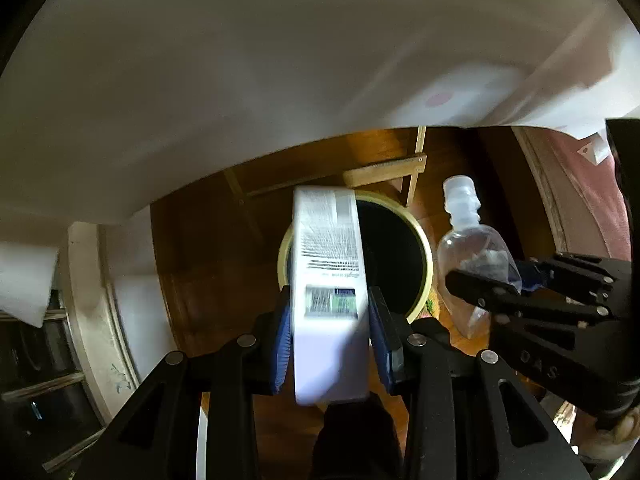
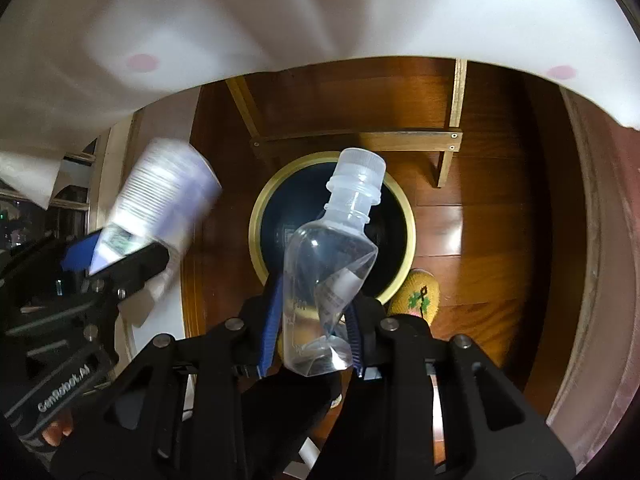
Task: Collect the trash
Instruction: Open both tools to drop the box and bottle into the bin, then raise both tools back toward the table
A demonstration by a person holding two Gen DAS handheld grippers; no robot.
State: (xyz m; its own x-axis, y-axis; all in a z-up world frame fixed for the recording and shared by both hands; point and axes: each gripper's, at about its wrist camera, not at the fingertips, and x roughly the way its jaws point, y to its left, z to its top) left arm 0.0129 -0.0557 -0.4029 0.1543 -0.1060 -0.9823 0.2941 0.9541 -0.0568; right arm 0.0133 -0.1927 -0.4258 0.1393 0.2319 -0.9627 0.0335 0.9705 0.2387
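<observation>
Above the round bin (image 2: 332,228), both grippers point downward side by side. Left gripper (image 1: 328,336) is clamped on a white container (image 1: 328,280) printed with text and a barcode label; it stands lengthwise between the blue pads (image 1: 282,344), its far end over the bin's left rim. Right gripper (image 2: 310,334) grips a crumpled clear plastic bottle (image 2: 328,264), cap end pointing away, over the bin's dark opening. Bin sits on a wooden floor (image 2: 480,240); a white cloth (image 2: 280,12) hangs beyond the bin.
</observation>
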